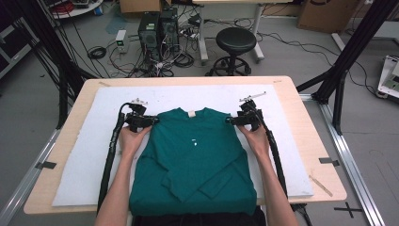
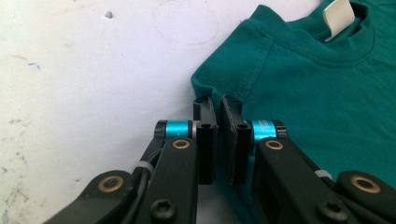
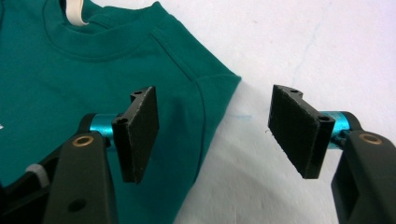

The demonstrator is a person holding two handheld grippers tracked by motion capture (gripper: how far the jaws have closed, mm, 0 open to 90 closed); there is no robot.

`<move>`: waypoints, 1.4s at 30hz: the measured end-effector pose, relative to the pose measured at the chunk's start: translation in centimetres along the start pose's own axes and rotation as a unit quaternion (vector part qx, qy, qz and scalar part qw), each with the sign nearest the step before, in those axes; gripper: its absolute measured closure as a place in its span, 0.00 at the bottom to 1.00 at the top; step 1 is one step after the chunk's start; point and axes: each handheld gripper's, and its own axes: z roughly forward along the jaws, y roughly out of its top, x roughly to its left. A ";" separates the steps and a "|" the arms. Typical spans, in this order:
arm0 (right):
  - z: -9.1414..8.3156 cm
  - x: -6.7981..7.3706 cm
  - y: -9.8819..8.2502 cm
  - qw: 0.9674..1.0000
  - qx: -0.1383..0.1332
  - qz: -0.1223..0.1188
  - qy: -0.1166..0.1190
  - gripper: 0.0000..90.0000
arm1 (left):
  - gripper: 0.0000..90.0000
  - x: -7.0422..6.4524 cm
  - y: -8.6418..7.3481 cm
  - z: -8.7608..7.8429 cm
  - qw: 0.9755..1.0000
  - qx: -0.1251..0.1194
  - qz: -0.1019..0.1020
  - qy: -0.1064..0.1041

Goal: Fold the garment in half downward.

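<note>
Your left gripper (image 2: 218,135) pinches the green sweatshirt (image 1: 193,155)'s left shoulder, right gripper (image 3: 215,133) gapes empty over the other — lift now and it skews, sleeves unfolding.

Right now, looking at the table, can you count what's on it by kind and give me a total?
Teal long-sleeved shirt, sleeves folded across the front: 1
White mat under it: 1
Handheld grippers: 2, the left gripper shut at one shoulder, the right gripper with fingers apart at the other shoulder
Total: 4
</note>
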 end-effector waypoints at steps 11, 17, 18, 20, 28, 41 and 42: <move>2.2 0.0 0.8 0.999 0.032 -0.003 0.017 0.45 | 0.94 -0.1 0.0 0.0 1.000 -0.001 0.000 0.001; 2.5 0.3 0.7 0.999 0.032 -0.007 0.017 0.54 | 0.94 -0.1 0.0 0.0 1.000 -0.002 0.001 0.001; 2.5 0.4 0.7 0.999 0.031 -0.006 0.014 0.56 | 0.94 -0.1 0.0 0.0 1.000 -0.001 0.001 0.003; 2.6 0.4 0.7 1.000 0.030 -0.008 0.004 0.62 | 0.94 -0.1 0.0 0.0 1.000 -0.002 0.001 0.003; 2.5 0.3 0.5 1.000 0.024 -0.007 -0.006 0.78 | 0.94 -0.2 -0.1 0.0 1.000 -0.003 0.001 0.003; 2.5 -0.9 0.0 1.000 0.007 0.015 0.017 0.93 | 0.94 -0.1 -0.1 -0.1 1.000 -0.004 0.000 0.001; 2.5 -0.9 0.0 1.000 0.006 0.018 0.018 0.93 | 0.94 0.0 -0.1 -0.1 1.000 -0.005 -0.003 -0.002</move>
